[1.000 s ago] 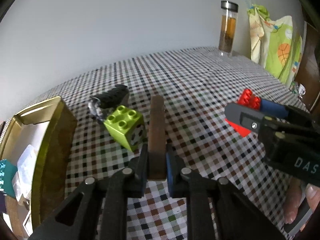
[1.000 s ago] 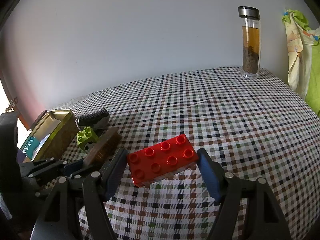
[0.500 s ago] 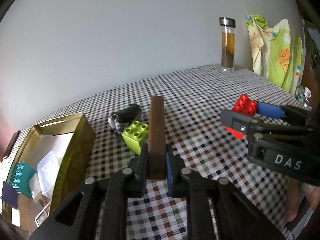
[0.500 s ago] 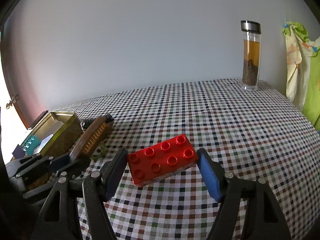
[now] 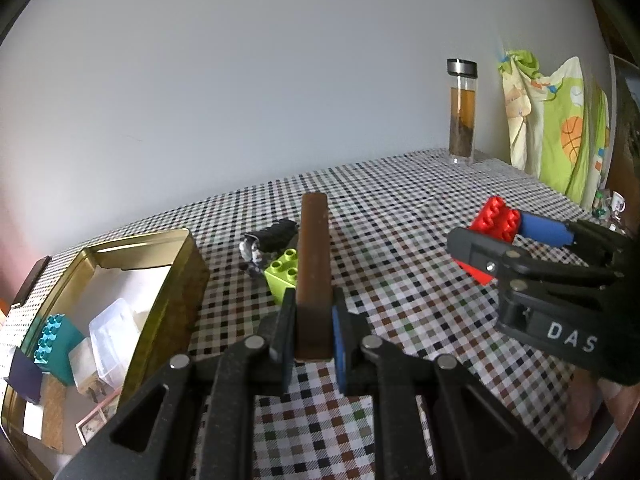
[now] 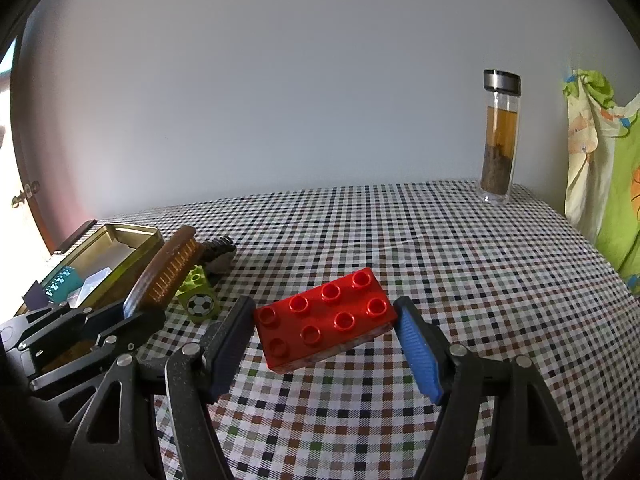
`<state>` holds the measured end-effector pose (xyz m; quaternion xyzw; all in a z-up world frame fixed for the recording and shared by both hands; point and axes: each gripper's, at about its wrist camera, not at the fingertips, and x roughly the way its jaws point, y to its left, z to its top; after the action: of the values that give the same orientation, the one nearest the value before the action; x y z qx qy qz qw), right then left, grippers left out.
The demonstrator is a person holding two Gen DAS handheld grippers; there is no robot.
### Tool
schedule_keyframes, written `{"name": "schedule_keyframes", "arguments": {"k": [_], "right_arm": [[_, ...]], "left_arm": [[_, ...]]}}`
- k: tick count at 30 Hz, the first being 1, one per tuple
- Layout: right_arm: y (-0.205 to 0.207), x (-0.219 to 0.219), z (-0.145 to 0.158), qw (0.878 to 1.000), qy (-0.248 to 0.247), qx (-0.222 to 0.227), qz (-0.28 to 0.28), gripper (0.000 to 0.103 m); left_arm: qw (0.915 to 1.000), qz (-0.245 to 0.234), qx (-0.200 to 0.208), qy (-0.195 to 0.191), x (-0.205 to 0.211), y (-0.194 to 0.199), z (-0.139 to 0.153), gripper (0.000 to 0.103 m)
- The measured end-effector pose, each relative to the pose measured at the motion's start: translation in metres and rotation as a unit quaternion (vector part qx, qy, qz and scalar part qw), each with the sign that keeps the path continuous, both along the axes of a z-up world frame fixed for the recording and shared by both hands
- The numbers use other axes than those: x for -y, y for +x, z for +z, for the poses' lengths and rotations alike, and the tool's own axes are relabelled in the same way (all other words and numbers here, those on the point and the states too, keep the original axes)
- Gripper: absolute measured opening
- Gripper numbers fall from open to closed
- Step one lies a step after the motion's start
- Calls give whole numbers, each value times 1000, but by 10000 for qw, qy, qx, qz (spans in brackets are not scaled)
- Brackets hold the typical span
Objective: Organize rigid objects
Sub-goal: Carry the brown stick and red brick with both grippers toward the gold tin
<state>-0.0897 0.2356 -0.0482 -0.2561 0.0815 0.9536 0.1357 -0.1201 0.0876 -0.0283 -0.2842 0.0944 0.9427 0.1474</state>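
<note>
With both loads lifted right of the gold tin point(image 5: 188, 264), the left gripper point(image 5: 314, 330) pinching a wooden brush point(image 5: 314, 256) and the right gripper point(image 6: 325, 338) clamping a red Duplo brick point(image 6: 326, 316) (apparently mid-carry), next comes lowering each inside the tin.

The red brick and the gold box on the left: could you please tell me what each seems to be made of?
The red brick looks like moulded plastic: glossy, with highlights on its round studs. The gold box looks like thin sheet metal, probably tin: a brassy sheen, a rolled rim and a paler, reflective inside. Neither can be confirmed by look alone.
</note>
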Motion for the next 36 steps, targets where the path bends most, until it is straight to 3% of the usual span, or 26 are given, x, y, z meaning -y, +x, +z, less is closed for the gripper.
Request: {"name": "schedule_keyframes", "arguments": {"k": [36], "right_arm": [[44, 26, 15, 9951, 405, -904, 49, 73]], "left_arm": [[9978, 369, -301, 470, 32, 29, 9, 14]]}}
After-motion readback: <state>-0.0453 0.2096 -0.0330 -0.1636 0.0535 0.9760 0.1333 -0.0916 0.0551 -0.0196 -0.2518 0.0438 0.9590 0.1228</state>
